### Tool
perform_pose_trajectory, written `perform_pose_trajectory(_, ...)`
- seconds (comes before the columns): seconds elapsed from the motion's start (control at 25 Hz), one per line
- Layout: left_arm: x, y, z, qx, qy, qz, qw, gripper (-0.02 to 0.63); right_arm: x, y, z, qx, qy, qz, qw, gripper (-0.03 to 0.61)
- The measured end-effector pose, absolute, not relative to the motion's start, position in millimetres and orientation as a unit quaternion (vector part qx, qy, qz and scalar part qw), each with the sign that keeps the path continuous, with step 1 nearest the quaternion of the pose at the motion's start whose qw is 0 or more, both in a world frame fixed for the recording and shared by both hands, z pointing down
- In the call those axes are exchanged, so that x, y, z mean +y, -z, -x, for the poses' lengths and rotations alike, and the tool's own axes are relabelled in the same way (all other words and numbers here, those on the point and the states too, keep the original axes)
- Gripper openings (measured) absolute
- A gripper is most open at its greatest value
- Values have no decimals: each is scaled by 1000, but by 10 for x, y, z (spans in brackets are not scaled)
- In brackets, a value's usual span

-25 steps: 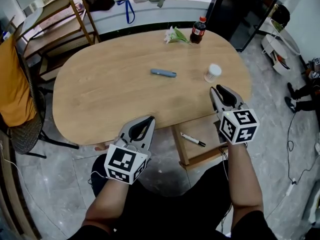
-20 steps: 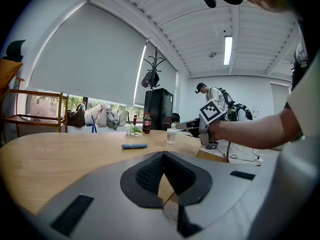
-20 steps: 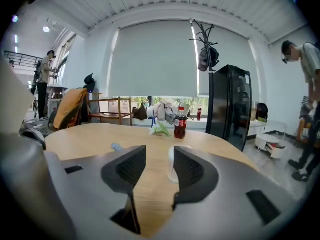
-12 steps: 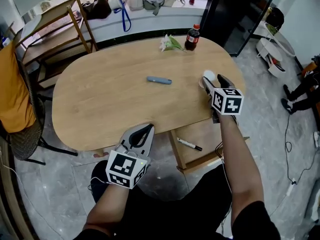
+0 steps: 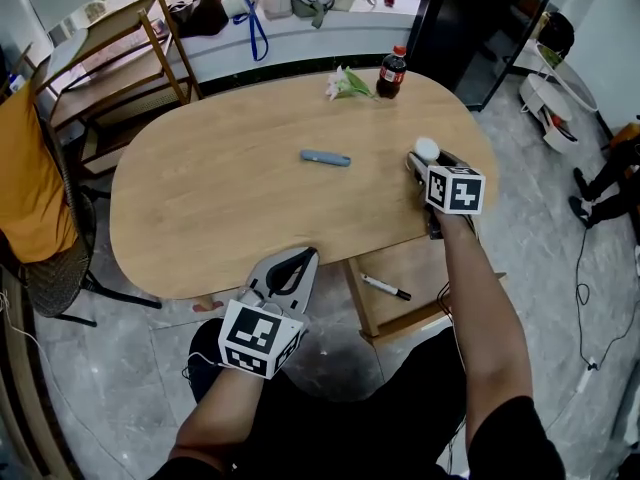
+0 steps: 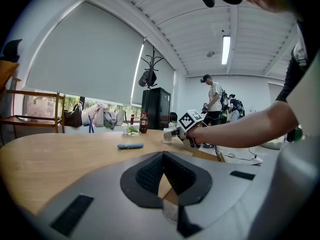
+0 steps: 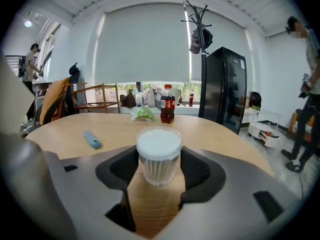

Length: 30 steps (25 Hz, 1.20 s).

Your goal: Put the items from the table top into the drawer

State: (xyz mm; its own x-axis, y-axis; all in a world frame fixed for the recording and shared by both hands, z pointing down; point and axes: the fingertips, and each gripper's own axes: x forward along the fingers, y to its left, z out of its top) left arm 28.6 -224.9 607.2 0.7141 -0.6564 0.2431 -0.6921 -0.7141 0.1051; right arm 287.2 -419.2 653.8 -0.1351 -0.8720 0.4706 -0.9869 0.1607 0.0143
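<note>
cotton swab tub [image 5: 427, 148] stands upright near the right end of the table [image 5: 220, 208], and it's the one being gone for. the right gripper [image 5: 430, 162] is down at it, reaching in over the table edge. its jaws have just been opening and are now spread wide with the tub between them, a pad on either side, not squeezing it as far as i can judge. so the step in hand looks like the pick-up of that tub.

next i'd expect the jaws to close on its wall below the lid, gently since it looks like light clear plastic. then it's a lift and a carry back to the drawer [image 5: 410, 260], which is pulled out under the table's near edge with a marker [image 5: 386, 287] lying in it.

the left gripper [image 5: 300, 257] hangs off the near edge, jaws together and empty. a blue pen-like thing [image 5: 326, 158] lies mid-table. a cola bottle [image 5: 391, 72] and a sprig of flowers [image 5: 346, 82] sit at the far edge, so plenty looks left to do.

the table is an oval of pale wood, smooth between the items. round it there's a grey marble-look floor [image 5: 560, 298], a chair [image 5: 35, 198] draped in orange, a wooden shelf [image 5: 110, 48], bags [image 5: 200, 3] by the window and a tall black cabinet [image 5: 480, 18]. other people [image 6: 214, 96] stand off to the side.
</note>
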Motion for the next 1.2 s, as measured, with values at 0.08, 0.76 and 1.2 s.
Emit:
perform_pose_trajectory(0.08,-2234,-6066,-283,-366,-94,-921,94,2,-4157,-6534,-2853,-741,-152,-626,192,250)
perform_pose_trajectory(0.76,-2252,-6073,-382,-355,-96,-926,91,2,-2896,-6012,-2545,-822,-79,-523,211,244)
perform_pose_trajectory(1.2,-2257,-6109,-507,-344,-96,-929,95,2,-1939,-7121,-2280,-821,-125,-362,424,244)
